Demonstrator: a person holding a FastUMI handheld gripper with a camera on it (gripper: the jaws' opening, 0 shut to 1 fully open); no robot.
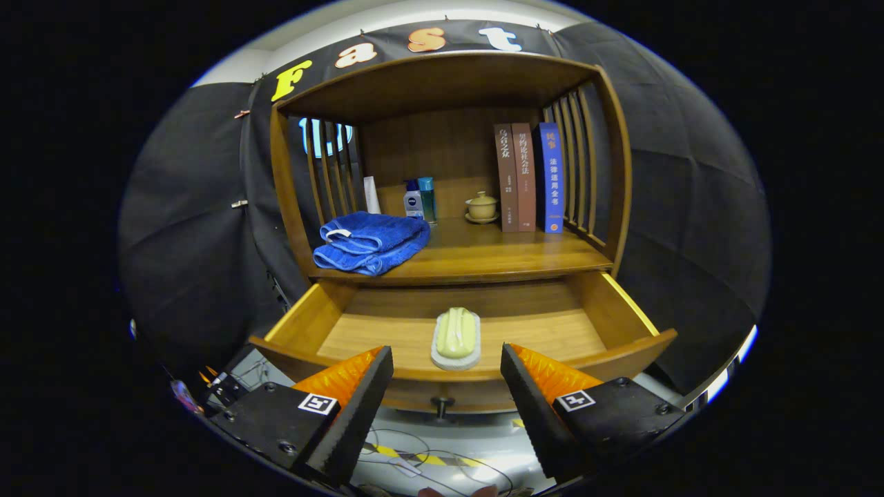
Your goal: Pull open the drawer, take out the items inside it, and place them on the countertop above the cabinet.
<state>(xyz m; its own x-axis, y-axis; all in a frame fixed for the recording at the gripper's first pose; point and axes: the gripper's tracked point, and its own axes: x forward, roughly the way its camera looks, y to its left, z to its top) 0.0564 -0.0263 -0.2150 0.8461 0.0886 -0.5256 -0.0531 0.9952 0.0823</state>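
Inside open drawer (587, 331), near its front wall: soap bar on dish (456, 338), pale yellow-green, ridged, on light oval base. Gripper (447, 376) hangs just short of drawer front, fingers spread wide, holding nothing. Advice: drop fingers over front wall, straddle dish sides, close gently, lift level toward countertop (483, 255) above drawer.

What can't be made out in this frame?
- Back of the open wooden drawer: hidden under the countertop.
- White item behind the folded blue towel: too small to identify.
- Open gripper: finger bases cut off below.
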